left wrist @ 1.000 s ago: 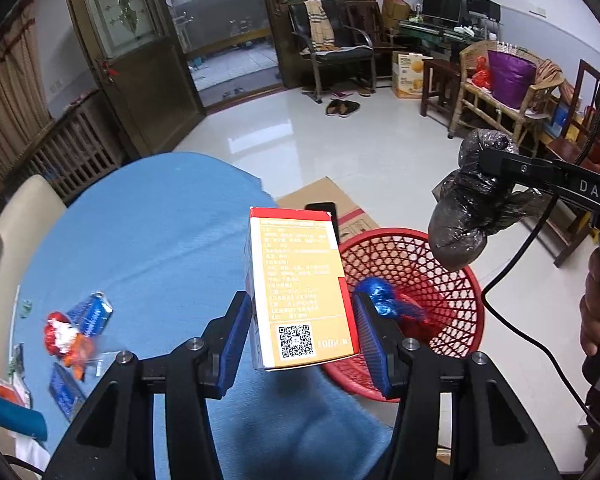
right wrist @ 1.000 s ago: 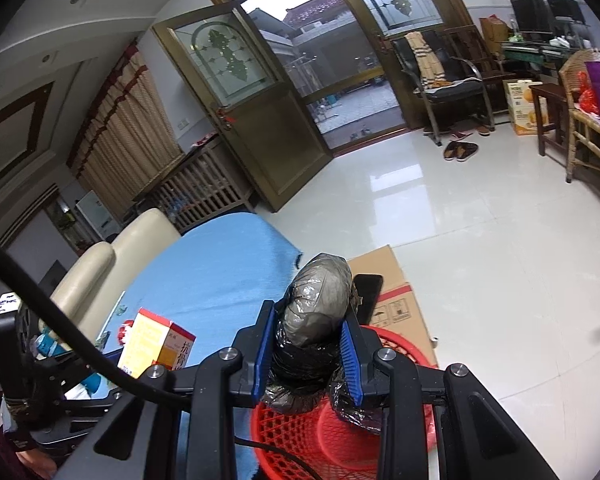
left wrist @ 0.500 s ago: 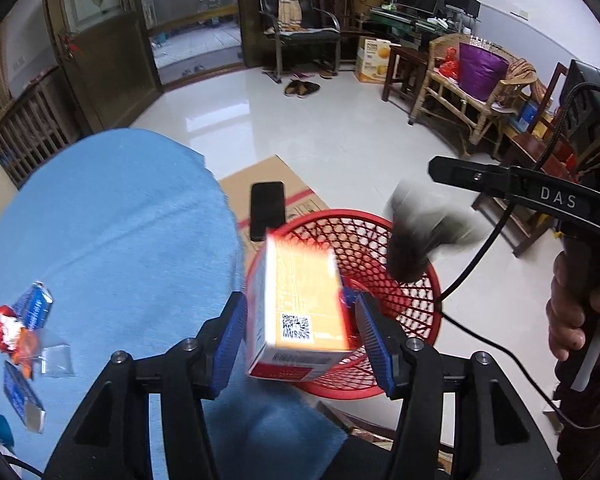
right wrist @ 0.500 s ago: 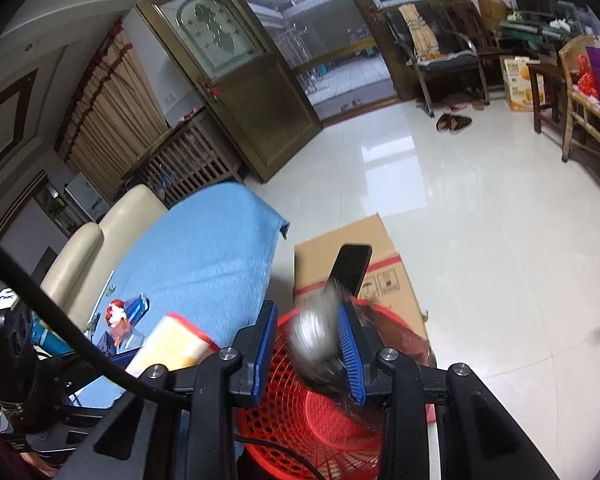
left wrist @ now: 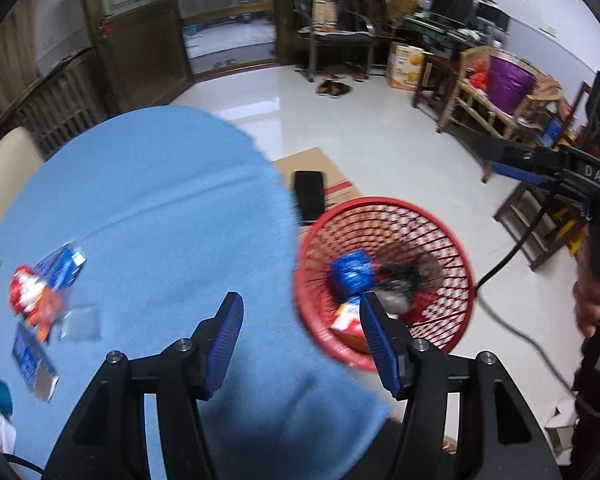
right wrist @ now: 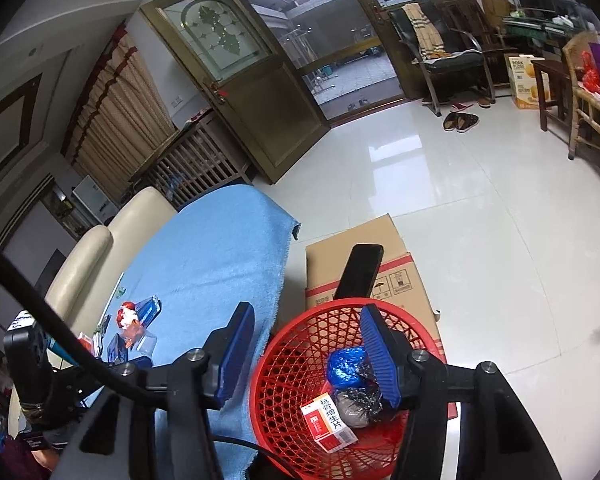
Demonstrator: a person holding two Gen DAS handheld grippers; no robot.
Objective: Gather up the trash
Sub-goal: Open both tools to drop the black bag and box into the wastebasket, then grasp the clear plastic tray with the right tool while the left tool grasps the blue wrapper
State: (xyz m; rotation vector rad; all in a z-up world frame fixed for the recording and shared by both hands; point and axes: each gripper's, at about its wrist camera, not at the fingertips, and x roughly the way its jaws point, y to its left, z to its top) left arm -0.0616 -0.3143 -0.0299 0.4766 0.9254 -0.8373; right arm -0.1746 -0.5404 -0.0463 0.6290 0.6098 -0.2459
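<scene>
From the left claw's (left wrist: 300, 340) camera, its jaws are opening with nothing between them, and wrappers (left wrist: 40, 284) wait on the blue table (left wrist: 160, 200) beside the red basket (left wrist: 384, 280). From the right claw's (right wrist: 306, 354) camera, its jaws are opening and empty too, above the basket, where the box (right wrist: 328, 422), the gray bag (right wrist: 356, 406) and a blue wrapper (right wrist: 346, 366) lie inside.

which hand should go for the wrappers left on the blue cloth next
Left, probably. Its tongs are empty, opening, above the blue cloth near the wrappers. The right tongs, also empty and opening, hang over the red basket.

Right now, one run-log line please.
left hand-held gripper: opening, empty | right hand-held gripper: opening, empty | red basket: box, grey bag inside | wrappers on table
</scene>
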